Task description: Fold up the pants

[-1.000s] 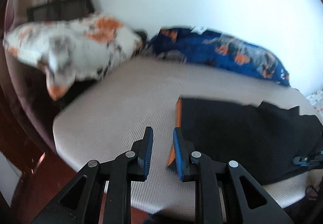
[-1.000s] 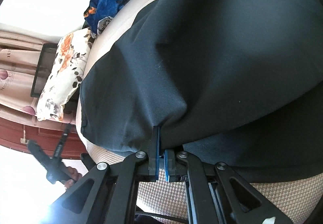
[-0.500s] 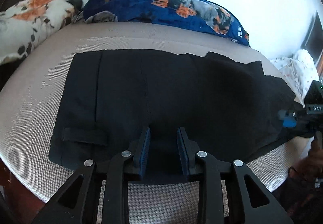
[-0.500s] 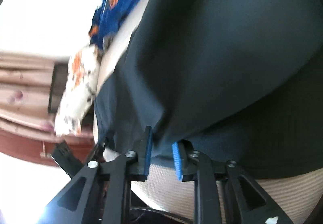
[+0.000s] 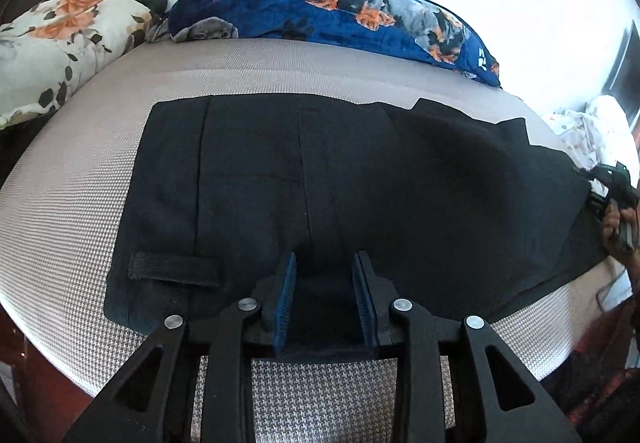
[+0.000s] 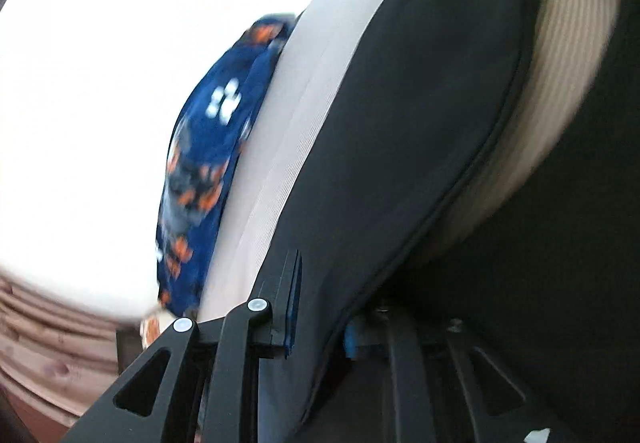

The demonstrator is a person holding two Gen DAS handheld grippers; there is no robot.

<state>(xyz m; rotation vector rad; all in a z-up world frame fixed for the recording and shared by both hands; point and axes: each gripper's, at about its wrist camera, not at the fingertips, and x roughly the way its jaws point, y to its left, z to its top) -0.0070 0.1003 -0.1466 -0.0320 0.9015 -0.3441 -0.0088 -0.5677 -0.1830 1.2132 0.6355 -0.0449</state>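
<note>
Black pants (image 5: 340, 183) lie flat across the beige bed (image 5: 80, 203), waistband at the left with a belt loop showing. My left gripper (image 5: 324, 295) is open, its blue pads straddling the near edge of the pants at the seat seam. In the right wrist view the pants (image 6: 420, 143) fill the middle, leg ends lying doubled. My right gripper (image 6: 320, 311) is open around the near edge of the fabric; its right finger is mostly hidden under the cloth. It also shows at the far right of the left wrist view (image 5: 612, 187), at the pants' leg end.
A blue dog-print blanket (image 5: 340, 15) lies along the wall behind the pants, blurred in the right wrist view (image 6: 208, 163). A floral pillow (image 5: 56, 43) sits at the far left. White patterned cloth (image 5: 592, 127) lies at the right. The bed's front edge is just below my left gripper.
My right gripper opened and let go of the pants fold, then swung low toward the leg end. My left gripper moved from the bare bed onto the pants' near edge and opened wider.
</note>
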